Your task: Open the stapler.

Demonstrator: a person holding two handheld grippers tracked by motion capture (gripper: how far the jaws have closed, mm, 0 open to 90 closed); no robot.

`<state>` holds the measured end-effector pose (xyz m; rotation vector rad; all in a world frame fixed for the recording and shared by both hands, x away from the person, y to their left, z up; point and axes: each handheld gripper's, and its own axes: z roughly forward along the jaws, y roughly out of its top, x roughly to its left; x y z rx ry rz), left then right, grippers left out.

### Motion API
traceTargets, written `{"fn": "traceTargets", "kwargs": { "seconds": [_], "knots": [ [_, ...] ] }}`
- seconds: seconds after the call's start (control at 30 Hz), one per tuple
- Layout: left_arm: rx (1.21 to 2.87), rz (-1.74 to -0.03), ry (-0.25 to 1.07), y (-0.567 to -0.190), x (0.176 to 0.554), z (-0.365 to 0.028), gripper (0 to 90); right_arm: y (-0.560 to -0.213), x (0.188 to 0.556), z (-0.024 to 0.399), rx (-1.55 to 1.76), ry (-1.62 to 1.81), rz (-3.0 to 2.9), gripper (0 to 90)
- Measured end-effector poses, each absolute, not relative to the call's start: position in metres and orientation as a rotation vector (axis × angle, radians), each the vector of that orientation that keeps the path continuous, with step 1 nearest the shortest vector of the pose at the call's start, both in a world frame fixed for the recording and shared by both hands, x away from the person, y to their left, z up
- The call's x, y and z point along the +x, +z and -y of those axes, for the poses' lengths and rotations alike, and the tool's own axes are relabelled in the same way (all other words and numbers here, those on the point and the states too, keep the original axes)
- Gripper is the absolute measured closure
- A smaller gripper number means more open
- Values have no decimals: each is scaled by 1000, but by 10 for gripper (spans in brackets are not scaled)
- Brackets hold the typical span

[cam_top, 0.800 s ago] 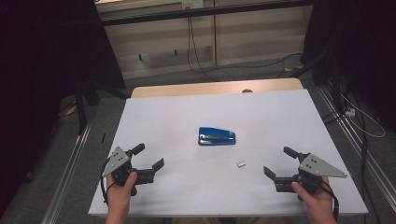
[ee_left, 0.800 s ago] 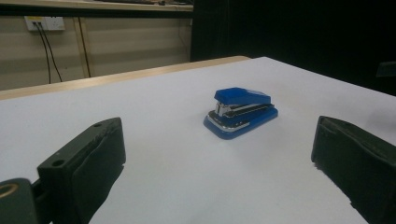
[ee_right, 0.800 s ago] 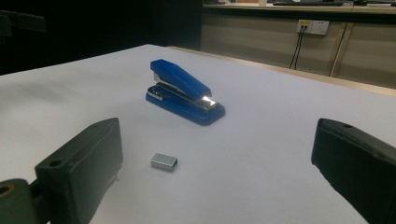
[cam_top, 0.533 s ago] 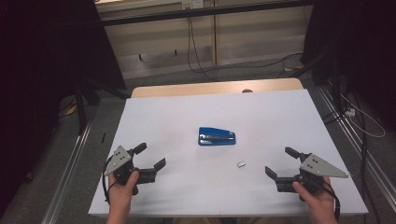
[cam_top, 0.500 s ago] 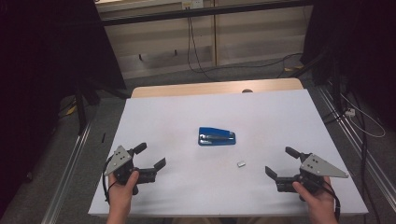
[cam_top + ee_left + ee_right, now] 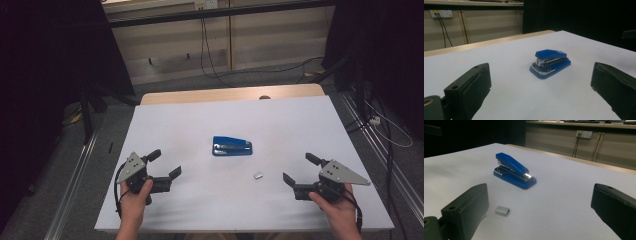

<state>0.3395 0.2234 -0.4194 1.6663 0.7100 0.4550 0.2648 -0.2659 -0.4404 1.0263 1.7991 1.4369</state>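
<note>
A blue stapler [image 6: 232,147] lies closed near the middle of the white table top [image 6: 280,120]; it also appears as the stapler [image 6: 550,63] ahead of the left jaws and the stapler [image 6: 514,171] ahead of the right jaws. A small metal block of staples [image 6: 258,175] rests to its front right, seen as the staples [image 6: 502,210] near the right gripper's left jaw. My left gripper [image 6: 165,164] sits at the front left, open and empty. My right gripper [image 6: 300,169] sits at the front right, open and empty.
The table's wooden far edge [image 6: 225,95] borders a grey floor with cables [image 6: 210,60]. Metal rails [image 6: 75,170] run along both sides of the table. Dark curtains stand left and right. A wall socket [image 6: 584,134] is on the back wall.
Both hands have drifted slightly toward the front of the table; the stapler and staples have not moved.
</note>
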Motion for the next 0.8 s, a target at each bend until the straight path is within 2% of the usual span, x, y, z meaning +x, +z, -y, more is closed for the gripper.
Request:
{"fn": "traceTargets", "kwargs": {
  "seconds": [0.8],
  "knots": [
    [1692, -656, 397, -414, 361, -188, 27, -434, 289, 248, 1022, 1456, -1883, 56]
  ]
}}
